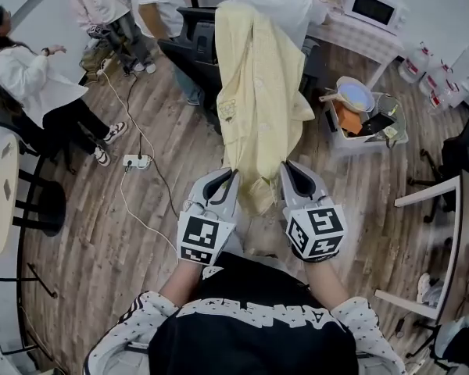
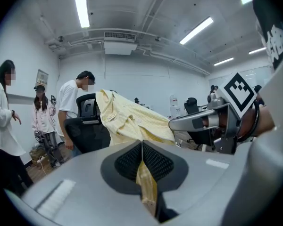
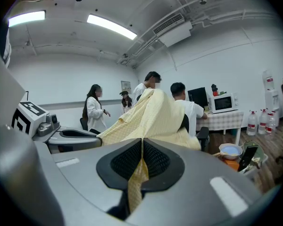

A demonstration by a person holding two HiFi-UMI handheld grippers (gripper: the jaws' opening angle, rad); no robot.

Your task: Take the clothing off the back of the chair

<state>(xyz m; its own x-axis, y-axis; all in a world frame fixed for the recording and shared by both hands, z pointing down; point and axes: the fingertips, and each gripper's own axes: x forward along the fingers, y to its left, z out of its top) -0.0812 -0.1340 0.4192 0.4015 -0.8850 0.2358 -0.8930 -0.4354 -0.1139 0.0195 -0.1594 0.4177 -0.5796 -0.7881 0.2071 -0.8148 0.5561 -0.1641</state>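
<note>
1. Nearest the head camera is the wearer's black top [image 1: 250,319] with white speckled sleeves. Both forearms reach forward from it.
2. Beyond that, a wooden floor [image 1: 102,241] runs through a busy room. Several other people stand or sit near the far wall.
3. A black office chair [image 1: 191,49] stands ahead of the wearer, well apart from the body.
4. The pale yellow garment [image 1: 254,92] hangs from the top of the chair's back and stretches down and toward the wearer. Its upper part appears to rest on the chair, and its lower edge reaches the two grippers.
5. The left gripper [image 1: 230,176] has its jaws pressed together on a fold of yellow cloth, which its own view shows pinched between the dark pads [image 2: 132,161].
6. The right gripper [image 1: 289,170] sits just beside the left one. It is likewise clamped on a strip of the same garment, seen between its pads [image 3: 155,160] in its own view.
7. A clear bin [image 1: 391,135] of odds and ends sits on the floor to the right of the chair.
8. A white power strip [image 1: 136,161] lies on the floor to the left.

As for progress, both grippers have a hold on the hem, so the grasp looks done. Judging by the drape, the top of the garment has not yet cleared the chair's back. What is left is to lift or draw it up and off.
</note>
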